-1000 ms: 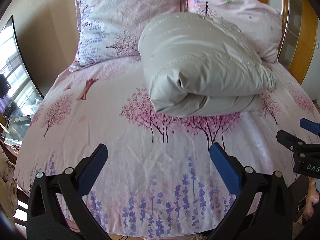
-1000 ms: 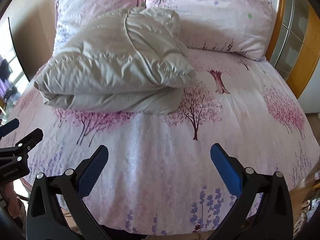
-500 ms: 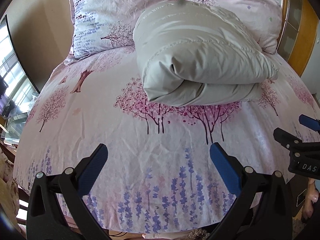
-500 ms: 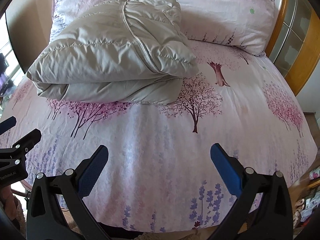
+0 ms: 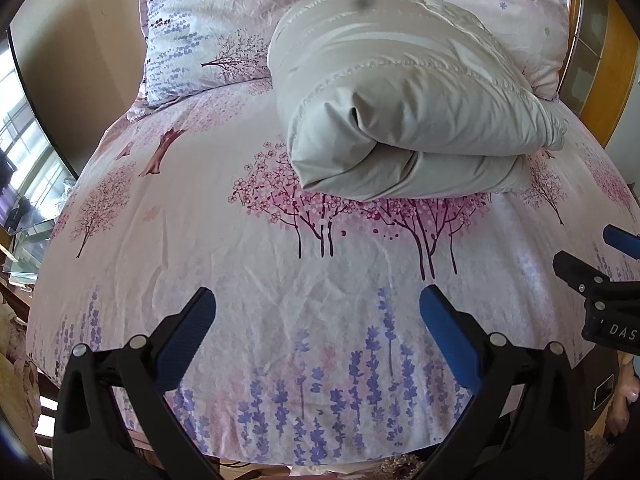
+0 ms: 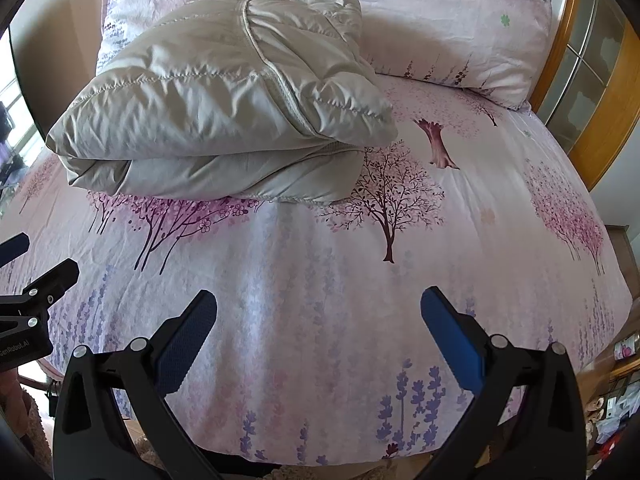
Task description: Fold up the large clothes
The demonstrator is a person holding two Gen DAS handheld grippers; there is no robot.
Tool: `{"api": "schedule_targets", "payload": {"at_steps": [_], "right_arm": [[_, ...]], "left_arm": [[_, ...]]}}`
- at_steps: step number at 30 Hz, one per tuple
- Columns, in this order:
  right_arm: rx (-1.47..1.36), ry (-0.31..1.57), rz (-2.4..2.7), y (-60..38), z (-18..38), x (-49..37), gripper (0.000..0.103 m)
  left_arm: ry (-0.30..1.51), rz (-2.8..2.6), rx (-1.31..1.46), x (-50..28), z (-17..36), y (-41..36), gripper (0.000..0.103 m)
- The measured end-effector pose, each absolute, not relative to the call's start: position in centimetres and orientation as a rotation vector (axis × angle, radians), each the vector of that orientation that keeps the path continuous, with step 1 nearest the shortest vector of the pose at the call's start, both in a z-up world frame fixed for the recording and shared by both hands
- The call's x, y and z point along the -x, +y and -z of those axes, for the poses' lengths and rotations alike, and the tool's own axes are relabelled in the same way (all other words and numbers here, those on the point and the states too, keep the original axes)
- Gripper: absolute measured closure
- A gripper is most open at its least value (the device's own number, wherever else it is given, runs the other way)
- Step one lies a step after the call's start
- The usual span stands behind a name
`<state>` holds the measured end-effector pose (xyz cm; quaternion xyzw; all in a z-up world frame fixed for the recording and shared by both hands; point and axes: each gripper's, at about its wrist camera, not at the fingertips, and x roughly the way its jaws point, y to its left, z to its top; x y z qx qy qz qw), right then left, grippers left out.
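Looking along my left gripper (image 5: 316,316), blue pads spread wide, empty, w/ the right gripper (image 6: 318,314) likewise spread & empty. The puffy grey quilted jacket (image 5: 404,104), folded, lies at 12 o'clock on the pink tree-print bedsheet (image 5: 280,264), touching the pillows (image 6: 444,24). Risk, imo: slick padded layers may spring open or slide if nudged.

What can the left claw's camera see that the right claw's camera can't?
Only the left view shows the dark screen by the wall and the puffy jacket's rolled end. Only the right view shows the jacket's piped seam and cluttered shelves. Both show the folded jacket on the flowery bedsheet, the pillows, and open, empty claws.
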<state>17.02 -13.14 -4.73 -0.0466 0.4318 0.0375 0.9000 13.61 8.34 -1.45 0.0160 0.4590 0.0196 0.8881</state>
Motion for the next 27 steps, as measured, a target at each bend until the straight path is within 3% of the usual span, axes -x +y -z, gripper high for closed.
{"api": "schedule_targets", "payload": {"at_steps": [27], "right_arm": [[0.092,0.898,-0.079,-13.22,4.87,-17.24,0.001]], "left_arm": [[0.958,-0.035,-0.025,-13.68,1.59,7.92,0.002]]}}
